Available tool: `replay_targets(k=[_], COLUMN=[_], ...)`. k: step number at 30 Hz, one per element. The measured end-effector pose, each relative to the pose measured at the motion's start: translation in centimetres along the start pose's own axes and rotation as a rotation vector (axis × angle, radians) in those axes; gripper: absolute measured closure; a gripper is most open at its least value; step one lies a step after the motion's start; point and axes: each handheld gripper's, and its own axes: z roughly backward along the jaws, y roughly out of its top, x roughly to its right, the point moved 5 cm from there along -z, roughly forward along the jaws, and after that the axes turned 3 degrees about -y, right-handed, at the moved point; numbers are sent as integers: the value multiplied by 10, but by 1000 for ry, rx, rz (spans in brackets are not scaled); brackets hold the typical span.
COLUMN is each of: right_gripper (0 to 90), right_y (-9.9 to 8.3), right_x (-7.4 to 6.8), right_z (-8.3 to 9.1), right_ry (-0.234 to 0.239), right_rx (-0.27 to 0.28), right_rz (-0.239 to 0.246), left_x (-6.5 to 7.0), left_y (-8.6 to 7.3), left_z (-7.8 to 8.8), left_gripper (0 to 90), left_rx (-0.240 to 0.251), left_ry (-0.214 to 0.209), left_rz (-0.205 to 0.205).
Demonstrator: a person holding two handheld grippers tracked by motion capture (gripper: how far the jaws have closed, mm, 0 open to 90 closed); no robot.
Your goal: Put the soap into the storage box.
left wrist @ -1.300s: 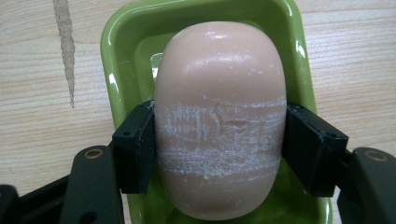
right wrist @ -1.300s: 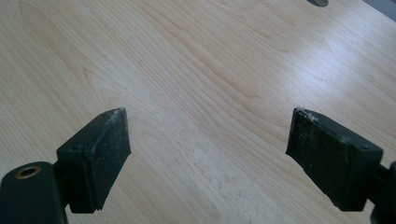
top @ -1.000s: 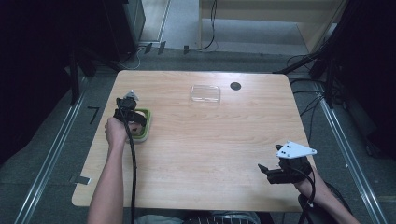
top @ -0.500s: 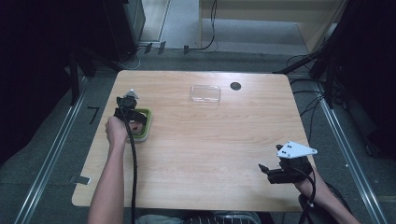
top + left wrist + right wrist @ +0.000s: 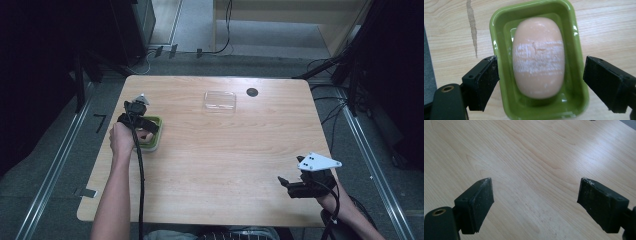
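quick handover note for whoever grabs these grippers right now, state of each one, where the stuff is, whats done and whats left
Left gripper: over the green soap dish, jaws have just been opening and now stand apart on either side of it, touching neither dish nor soap.
Right gripper: open, holding nothing, over bare table near the right front corner.
Things: peach soap bar lies in the dish at the table's left side; clear lid lies apart near the far edge.
Done: soap is in the dish.
Left, probably: fetch the lid and cover the dish.
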Motion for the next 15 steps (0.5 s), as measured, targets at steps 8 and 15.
replay_targets(k=[8,15], right_gripper=[134,134], right_y=[1,4], right_x=[-3,-4], right_z=[0,-1], right_ry=[0,1], right_rx=[-2,2], right_rz=[5,16], left_x=[6,15], left_y=[-16,-29], left_z=[14,23], left_gripper=[61,39], left_rx=[-62,-90], left_ry=[-11,-25], left_rz=[-51,-95])
